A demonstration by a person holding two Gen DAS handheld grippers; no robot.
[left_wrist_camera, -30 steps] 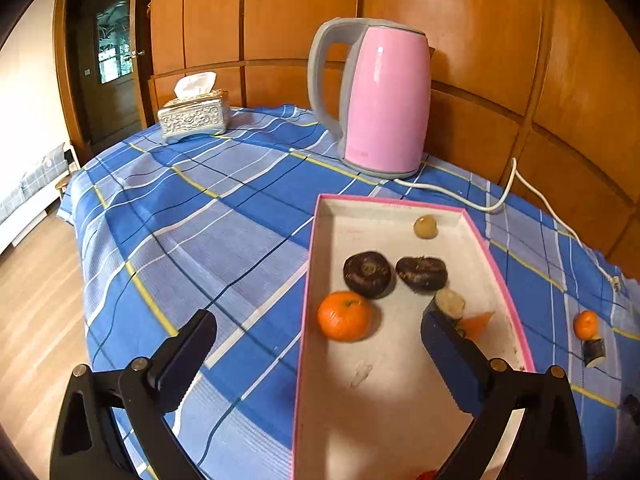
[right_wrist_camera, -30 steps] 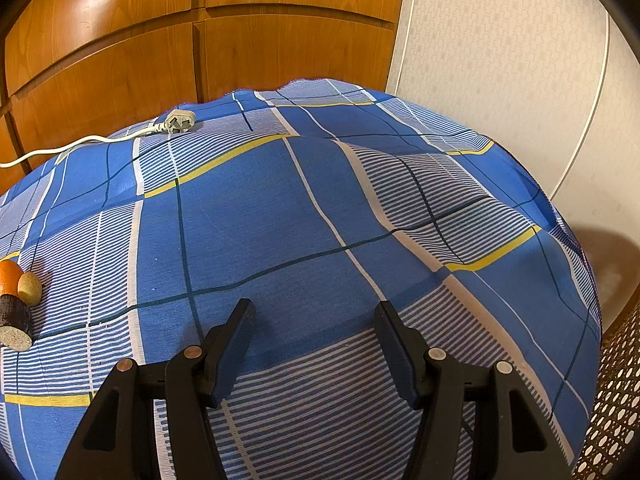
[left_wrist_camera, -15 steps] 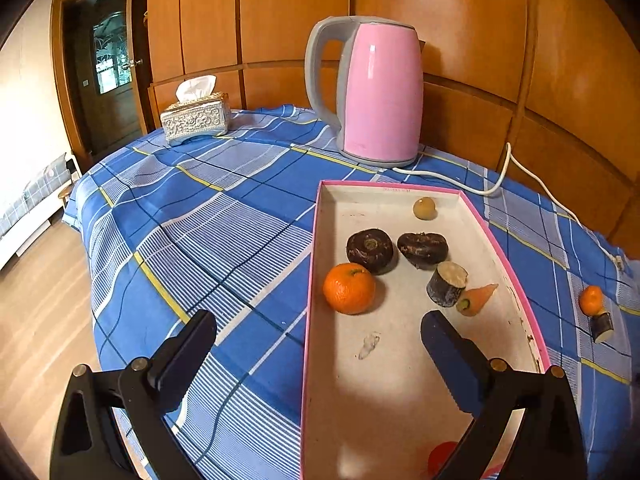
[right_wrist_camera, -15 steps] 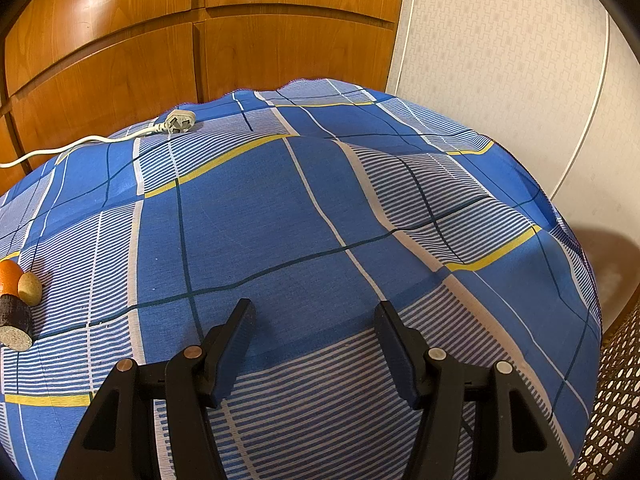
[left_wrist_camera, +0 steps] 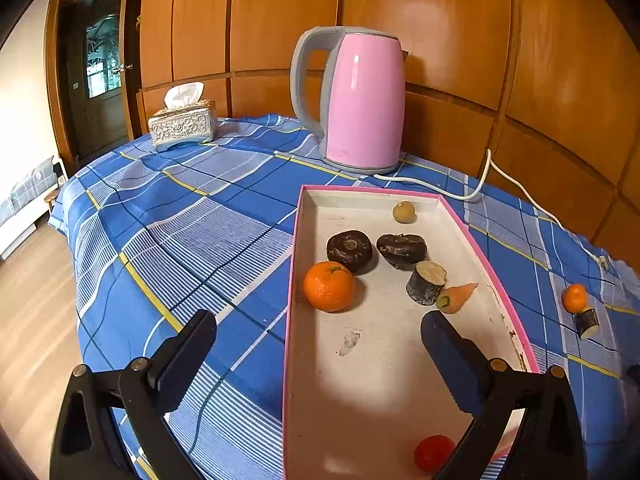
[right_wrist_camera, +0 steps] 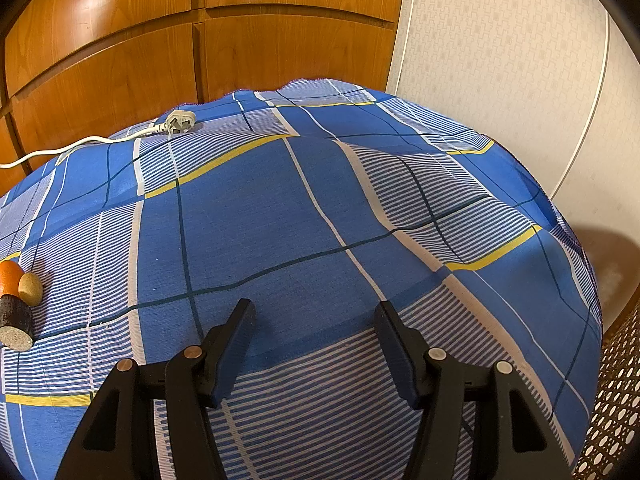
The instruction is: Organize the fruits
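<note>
Tablecloth (left_wrist_camera: 192, 216), blue plaid, over the whole table, seen also in the right wrist view (right_wrist_camera: 280, 220)
Tray (left_wrist_camera: 304, 216), pink-rimmed, pale inside, lying on the cloth in front of the kettle
Kettle (left_wrist_camera: 360, 100), pink with grey handle, upright behind the tray's far end; white cord (left_wrist_camera: 480, 184) trailing off to its right, plug (right_wrist_camera: 178, 122) lying near the cloth's far edge
Tissue box (left_wrist_camera: 182, 126), silver, at the far left of the table, well apart from the tray
Left gripper (left_wrist_camera: 318, 330), released, jaws spread wide, nothing between them; left finger (left_wrist_camera: 188, 350) over bare cloth, right finger (left_wrist_camera: 448, 354) over the tray's near half
Right gripper (right_wrist_camera: 314, 326), released too, jaws apart above plain cloth, holding nothing, well away from any fruit
Orange (left_wrist_camera: 329, 286) inside the tray by its left wall, touching or just beside a dark round fruit (left_wrist_camera: 350, 249)
Second dark fruit (left_wrist_camera: 401, 249) just right of the first, both mid-tray
Stub (left_wrist_camera: 426, 282), dark-skinned with a pale cut face, just beside a small carrot (left_wrist_camera: 456, 298) near the right wall
Red fruit (left_wrist_camera: 434, 452) at the tray's near end, partly hidden by the right finger
Small tan fruit (left_wrist_camera: 404, 212) alone near the tray's far wall
Outside the tray, on the cloth to its right: small orange (left_wrist_camera: 575, 297) touching a second stub (left_wrist_camera: 586, 322); in the right wrist view these sit at the left edge, orange (right_wrist_camera: 10, 278), stub (right_wrist_camera: 15, 322), with a tan fruit (right_wrist_camera: 31, 288) pressed against them
</note>
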